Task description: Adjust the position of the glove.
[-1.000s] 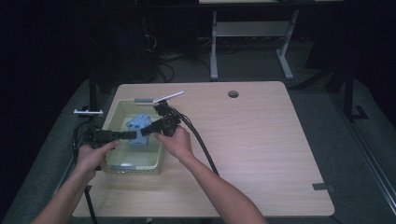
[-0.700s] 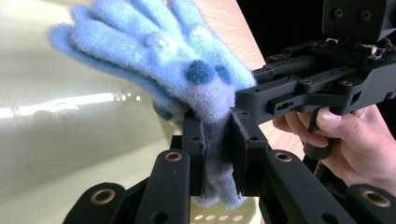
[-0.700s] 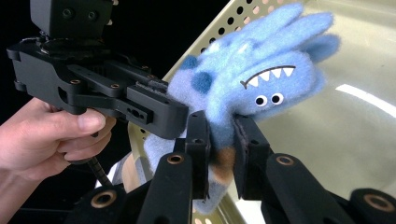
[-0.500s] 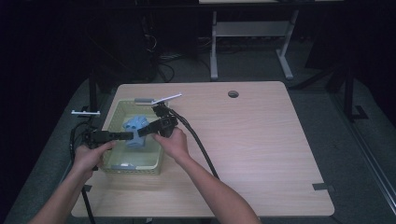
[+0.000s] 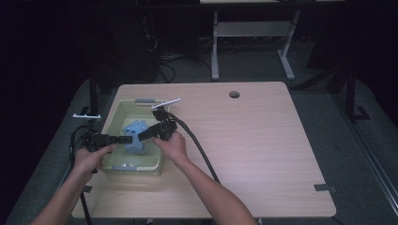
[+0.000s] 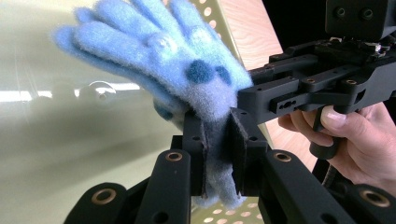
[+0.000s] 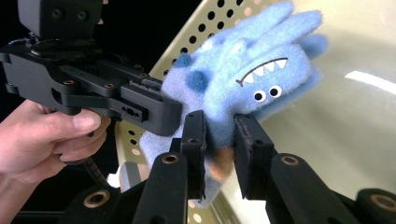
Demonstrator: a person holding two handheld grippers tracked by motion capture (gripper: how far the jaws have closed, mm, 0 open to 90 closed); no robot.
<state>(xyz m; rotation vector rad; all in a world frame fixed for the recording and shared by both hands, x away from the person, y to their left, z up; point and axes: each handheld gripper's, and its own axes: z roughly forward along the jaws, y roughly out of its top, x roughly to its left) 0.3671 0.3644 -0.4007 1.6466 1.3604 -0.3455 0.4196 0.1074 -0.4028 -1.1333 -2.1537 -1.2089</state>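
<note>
Blue glove [image 6: 187,74], fuzzy, with darker blue spots and a stitched toothy face with two eyes [image 7: 247,74], hangs between my two claws, raised above the floor of the basket [image 5: 119,108]. Largest item: the wooden table [image 5: 263,154], extending well out to the right of my right claw. Next: the pale green perforated basket, directly beneath both claws, near the table's left edge. My left gripper [image 6: 217,149] reaches in from the left side of the basket; its pads are pressed tight on the glove's cuff, with the glove's fingers spreading upward beyond the jaw tips. My right gripper [image 7: 219,140] meets it from the opposite side, tips just beside the left one's; its jaws have just been opening slightly, and the lower part of the glove sits in the narrow gap between them, the left pad against the fabric, contact on the right pad not clear. My right hand [image 5: 172,144] sits just behind that claw. A white stick-like item [image 5: 166,102] lies at the basket's far rim, beyond my right claw.
</note>
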